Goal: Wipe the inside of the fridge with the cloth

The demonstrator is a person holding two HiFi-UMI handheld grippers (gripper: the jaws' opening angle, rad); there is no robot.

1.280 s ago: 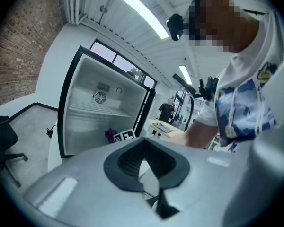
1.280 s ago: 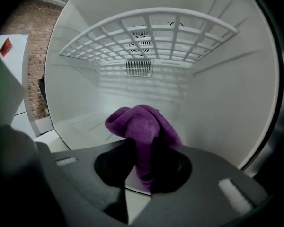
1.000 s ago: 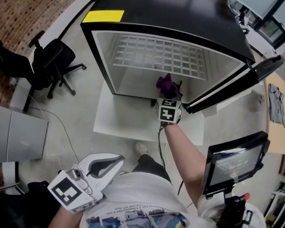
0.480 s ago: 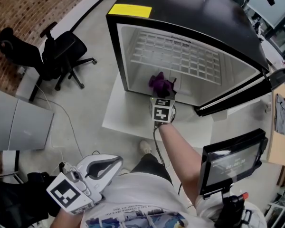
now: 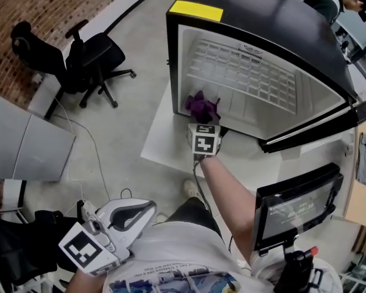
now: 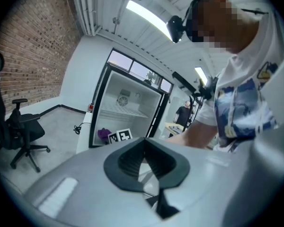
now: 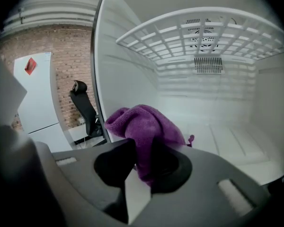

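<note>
Right gripper view looks straight at your right hand-held gripper [image 7: 143, 168]: its jaws are closed on the purple cloth [image 7: 146, 126], which is pinched between the dark pads and bunches up in a rounded fold just ahead of them. The cloth sits inside the open fridge [image 7: 132, 70], low down. The fridge's white left wall stands close on the left of the gripper. Whether the cloth touches that wall or the floor below it can't be made out. Above and ahead of the gripper runs the white wire shelf [image 7: 203, 37], and on the back wall beyond it there is a slatted vent [image 7: 208, 64]. Past the fridge's left edge, well away from the gripper, a black office chair [image 7: 85, 107] stands before a brick wall.

Your left hand-held gripper [image 6: 143, 161] is far from all this, held back close to your body at your left side. Its two jaws meet with nothing between them. From there the fridge shows well ahead, door swung wide.

Head view places the fridge on a white base [image 5: 161, 142], with your right forearm stretched out to its lower left corner and a dark screen [image 5: 296, 209] near your right elbow.
</note>
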